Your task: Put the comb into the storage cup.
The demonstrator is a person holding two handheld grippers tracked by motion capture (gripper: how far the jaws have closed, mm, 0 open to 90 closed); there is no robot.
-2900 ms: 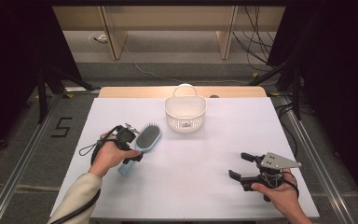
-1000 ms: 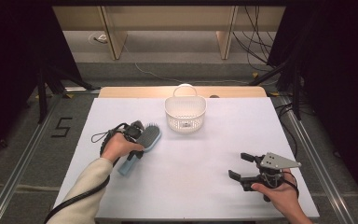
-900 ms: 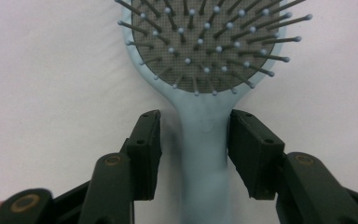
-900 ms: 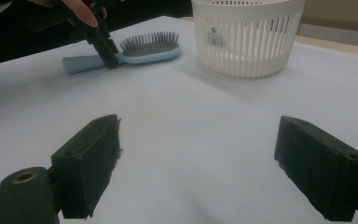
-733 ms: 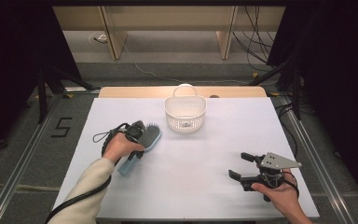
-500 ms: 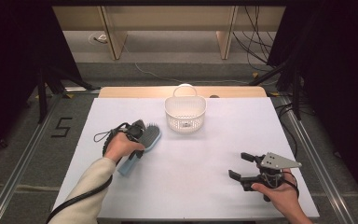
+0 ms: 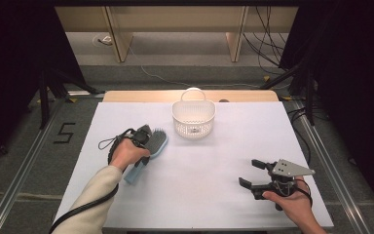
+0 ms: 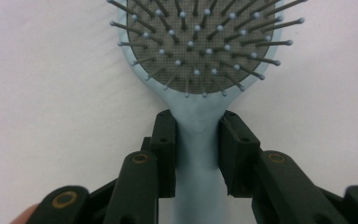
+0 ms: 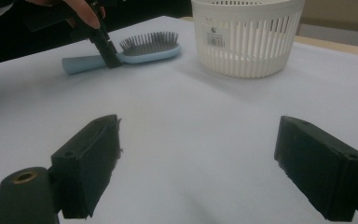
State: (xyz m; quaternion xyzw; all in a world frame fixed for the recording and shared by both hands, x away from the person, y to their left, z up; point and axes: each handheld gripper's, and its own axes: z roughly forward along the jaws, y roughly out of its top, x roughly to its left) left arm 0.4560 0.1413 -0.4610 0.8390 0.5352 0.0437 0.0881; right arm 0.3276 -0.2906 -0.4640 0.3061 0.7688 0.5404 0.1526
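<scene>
Pale-blue hairbrush [image 8: 198,56] lies bristles-up on the counter [image 7: 214,170], its handle running straight back between the left tool [image 8: 196,140], whose jaws have just closed onto the neck.

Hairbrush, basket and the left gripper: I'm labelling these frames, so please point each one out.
hairbrush [image 8: 200,42], left gripper view, on its bristle pad.
basket [image 7: 193,118], high view, on its front wall.
left gripper [image 8: 196,144], left gripper view, midway between its fingers, at the brush neck.

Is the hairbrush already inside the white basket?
No, the hairbrush lies on the table beside the basket, its handle between the left gripper jaws.
</scene>
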